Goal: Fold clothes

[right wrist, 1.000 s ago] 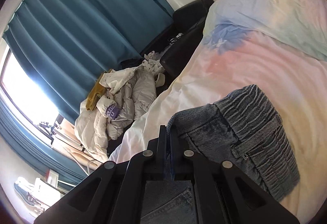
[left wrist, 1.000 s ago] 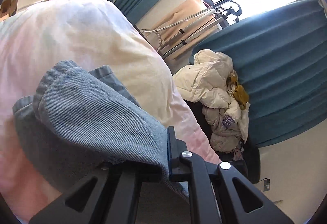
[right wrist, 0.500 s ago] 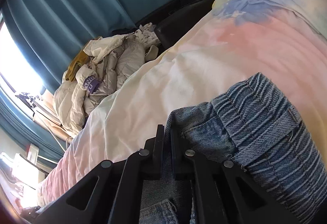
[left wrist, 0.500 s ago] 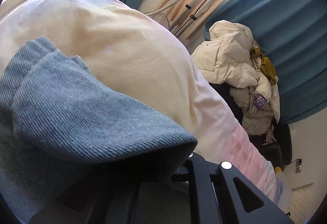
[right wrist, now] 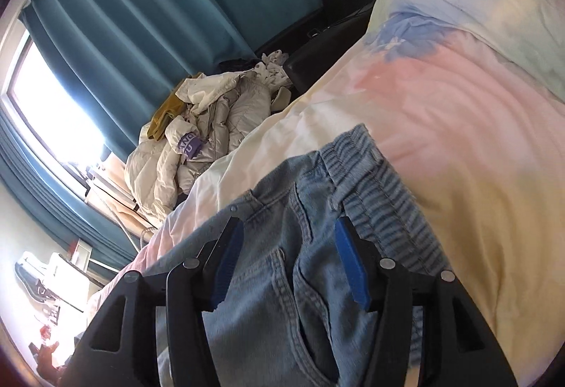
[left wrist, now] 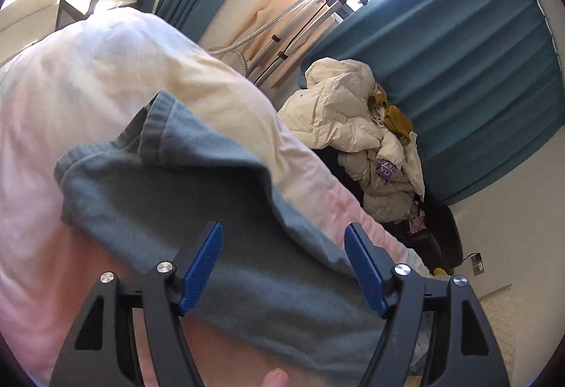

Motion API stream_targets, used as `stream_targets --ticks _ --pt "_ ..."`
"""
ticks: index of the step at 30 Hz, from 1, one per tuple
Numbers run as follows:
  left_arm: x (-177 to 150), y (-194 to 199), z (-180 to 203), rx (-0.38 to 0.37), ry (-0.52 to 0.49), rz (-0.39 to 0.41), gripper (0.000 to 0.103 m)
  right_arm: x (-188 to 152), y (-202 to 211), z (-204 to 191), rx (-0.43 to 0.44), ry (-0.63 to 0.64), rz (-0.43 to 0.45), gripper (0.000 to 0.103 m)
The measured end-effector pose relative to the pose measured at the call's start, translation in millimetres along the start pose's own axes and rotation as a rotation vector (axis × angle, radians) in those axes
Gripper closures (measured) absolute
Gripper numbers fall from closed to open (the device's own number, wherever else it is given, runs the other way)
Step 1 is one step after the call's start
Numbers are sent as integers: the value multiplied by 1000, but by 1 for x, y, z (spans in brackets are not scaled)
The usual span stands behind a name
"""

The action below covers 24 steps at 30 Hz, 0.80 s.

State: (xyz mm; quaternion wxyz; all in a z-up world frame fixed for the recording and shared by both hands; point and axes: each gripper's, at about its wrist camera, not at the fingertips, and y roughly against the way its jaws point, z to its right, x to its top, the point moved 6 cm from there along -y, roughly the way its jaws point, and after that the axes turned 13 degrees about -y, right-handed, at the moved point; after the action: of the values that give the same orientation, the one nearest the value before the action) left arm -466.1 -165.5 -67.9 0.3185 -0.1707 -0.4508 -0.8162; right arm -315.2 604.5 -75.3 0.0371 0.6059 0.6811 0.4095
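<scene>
The jeans (right wrist: 317, 245) lie flat on the bed (right wrist: 459, 125), and every place below is given relative to them: their long axis seems to run from the elastic waistband (right wrist: 378, 182), at the end toward the pillow, to the hem (left wrist: 155, 125) at the end toward the window. The right gripper (right wrist: 287, 245) hangs right over the waistband end, its jaws spread wide with pocket and fly seams showing between the blue pads and nothing pinched. The left gripper (left wrist: 282, 252) hangs over the hem end, its jaws likewise spread and empty, denim lying just under and ahead of them. So each hand is nearest its own end, and the cloth sits directly below both jaws, not off to a side; whether either pad touches the fabric I cannot tell. A pile of pale jackets (left wrist: 356, 132) sits off the bed, well apart from the jeans, by the teal curtain (left wrist: 476, 62)
</scene>
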Motion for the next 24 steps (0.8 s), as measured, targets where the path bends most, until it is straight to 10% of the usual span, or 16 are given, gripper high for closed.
stream_targets --ticks 8,17,24 --pt "-87 -27 -32 -34 185 -124 30 -54 31 44 -92 -58 -172 43" --pt "-76 -71 -57 -86 327 -45 30 -73 -1 76 62 -271 -256 27" --pt "-48 -84 -58 6 309 22 78 -67 -28 89 102 -395 -154 26"
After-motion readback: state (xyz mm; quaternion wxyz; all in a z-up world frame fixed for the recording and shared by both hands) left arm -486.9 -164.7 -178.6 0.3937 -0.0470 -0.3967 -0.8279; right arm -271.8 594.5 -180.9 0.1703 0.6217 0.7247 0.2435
